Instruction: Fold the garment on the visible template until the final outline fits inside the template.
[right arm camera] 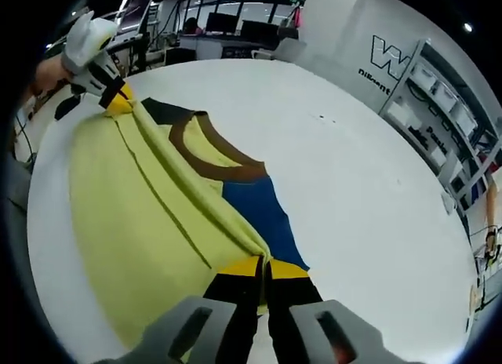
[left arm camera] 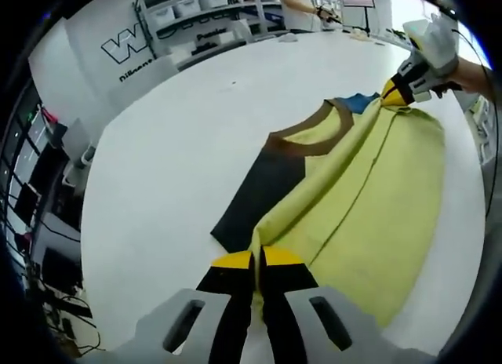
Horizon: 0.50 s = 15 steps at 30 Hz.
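A yellow-green garment (left arm camera: 369, 199) with a brown neckband (left arm camera: 310, 140), a black panel (left arm camera: 259, 191) and a blue panel (left arm camera: 359, 103) lies on the white table (left arm camera: 180, 144). My left gripper (left arm camera: 257, 258) is shut on a fold of its yellow cloth at the near edge. The right gripper (left arm camera: 394, 92) pinches the far end of the same fold. In the right gripper view my right gripper (right arm camera: 265, 263) is shut on the yellow garment (right arm camera: 133, 215) beside the blue panel (right arm camera: 263, 211), with the left gripper (right arm camera: 118, 100) holding the far end near the black panel (right arm camera: 166, 111). No template outline is visible.
Shelving with white bins (left arm camera: 196, 11) and a wall with a logo (left arm camera: 129, 46) stand beyond the table. Desks with monitors (right arm camera: 227, 23) line the other side. A person's hand (left arm camera: 325, 13) shows at the far edge. Cables and equipment (left arm camera: 47, 246) sit left of the table.
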Tool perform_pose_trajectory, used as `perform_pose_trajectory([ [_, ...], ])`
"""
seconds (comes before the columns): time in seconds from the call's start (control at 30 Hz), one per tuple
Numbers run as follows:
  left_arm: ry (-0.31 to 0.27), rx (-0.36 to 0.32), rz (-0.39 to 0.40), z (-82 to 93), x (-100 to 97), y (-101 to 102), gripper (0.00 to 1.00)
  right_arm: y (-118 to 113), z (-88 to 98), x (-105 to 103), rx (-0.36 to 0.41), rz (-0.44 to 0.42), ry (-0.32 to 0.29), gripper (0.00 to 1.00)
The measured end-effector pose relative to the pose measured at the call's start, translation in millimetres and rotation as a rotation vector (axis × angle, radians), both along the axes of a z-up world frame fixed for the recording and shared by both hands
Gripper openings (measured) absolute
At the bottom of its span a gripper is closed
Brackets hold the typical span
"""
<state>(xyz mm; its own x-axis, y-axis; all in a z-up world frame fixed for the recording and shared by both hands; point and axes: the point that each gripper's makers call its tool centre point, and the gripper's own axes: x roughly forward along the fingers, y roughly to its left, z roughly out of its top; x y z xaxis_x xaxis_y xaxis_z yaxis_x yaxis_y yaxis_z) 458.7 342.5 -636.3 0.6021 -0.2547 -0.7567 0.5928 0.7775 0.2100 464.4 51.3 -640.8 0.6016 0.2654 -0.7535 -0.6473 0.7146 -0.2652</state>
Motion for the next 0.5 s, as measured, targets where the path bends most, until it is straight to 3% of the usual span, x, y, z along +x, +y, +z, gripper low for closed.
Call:
perform_pose_trajectory([
  [0.07, -0.030, -0.002, -0.004, 1.2, -3.4, -1, 0.00, 0, 0.3, -2, -0.004, -0.004, -0.014, 0.00],
  [0.33, -0.022, 0.031, -0.016, 1.7, -6.4, -3, 0.00, -2, 0.7, -7, 0.015, -0.003, -0.010, 0.00],
  [0.5, -0.011, 0.011, -0.024, 1.7, -17.8, -4, 0.00, -5, 0.8, -17, 0.041, -0.008, 0.004, 0.00],
])
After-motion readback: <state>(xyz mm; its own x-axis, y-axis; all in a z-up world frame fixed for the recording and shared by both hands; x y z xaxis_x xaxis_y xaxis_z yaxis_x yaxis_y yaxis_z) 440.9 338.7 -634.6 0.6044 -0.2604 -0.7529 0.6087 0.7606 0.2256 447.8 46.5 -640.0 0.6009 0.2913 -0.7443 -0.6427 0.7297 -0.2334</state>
